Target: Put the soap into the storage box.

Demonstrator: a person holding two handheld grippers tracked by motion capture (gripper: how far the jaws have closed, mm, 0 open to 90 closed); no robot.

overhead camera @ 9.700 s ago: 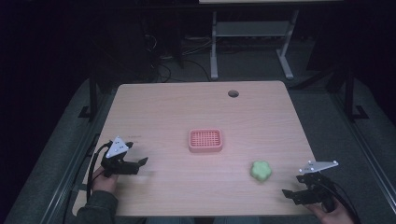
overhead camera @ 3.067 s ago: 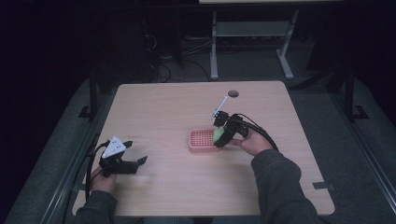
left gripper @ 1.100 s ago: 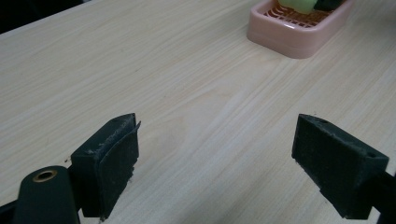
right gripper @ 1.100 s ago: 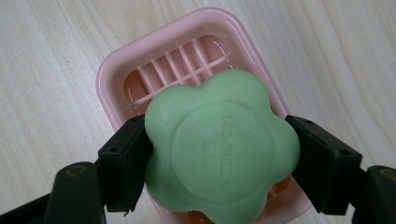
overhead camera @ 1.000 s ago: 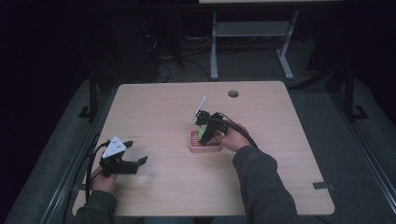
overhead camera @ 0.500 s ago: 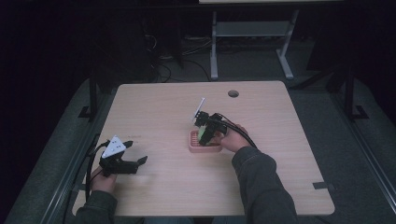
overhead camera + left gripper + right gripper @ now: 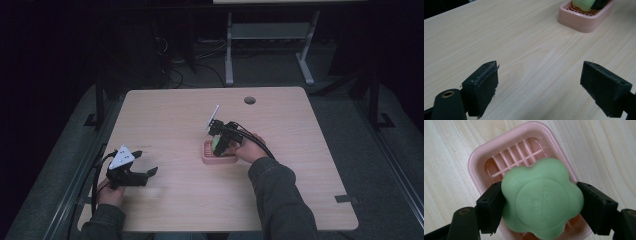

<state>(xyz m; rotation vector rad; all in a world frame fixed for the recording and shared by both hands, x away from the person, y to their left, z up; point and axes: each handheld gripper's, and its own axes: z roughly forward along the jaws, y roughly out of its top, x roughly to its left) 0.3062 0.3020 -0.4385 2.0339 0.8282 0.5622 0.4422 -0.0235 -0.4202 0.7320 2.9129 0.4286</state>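
A green flower-shaped soap [image 7: 541, 200] is clamped between the black jaws of my right gripper [image 7: 541, 205], just above a pink slatted soap dish [image 7: 486, 157]. From above, that gripper [image 7: 220, 142] and the soap [image 7: 218, 144] hang over the dish [image 7: 207, 156] near the table's middle. My left gripper [image 7: 142, 174] rests at the front left of the table, jaws wide apart with only bare wood between them [image 7: 539, 82]. In its own view the dish [image 7: 579, 21] and soap [image 7: 582, 4] show far off at the top right.
The light wooden table [image 7: 175, 120] has a round cable hole [image 7: 249, 100] near its far edge. A metal stand [image 7: 270, 35] and cables lie on the dark floor behind. A strip of dark tape [image 7: 345, 198] marks the front right corner.
The right gripper carried the soap from the table's right side to the dish and has lowered it slightly over the last second. The left gripper has stayed put.
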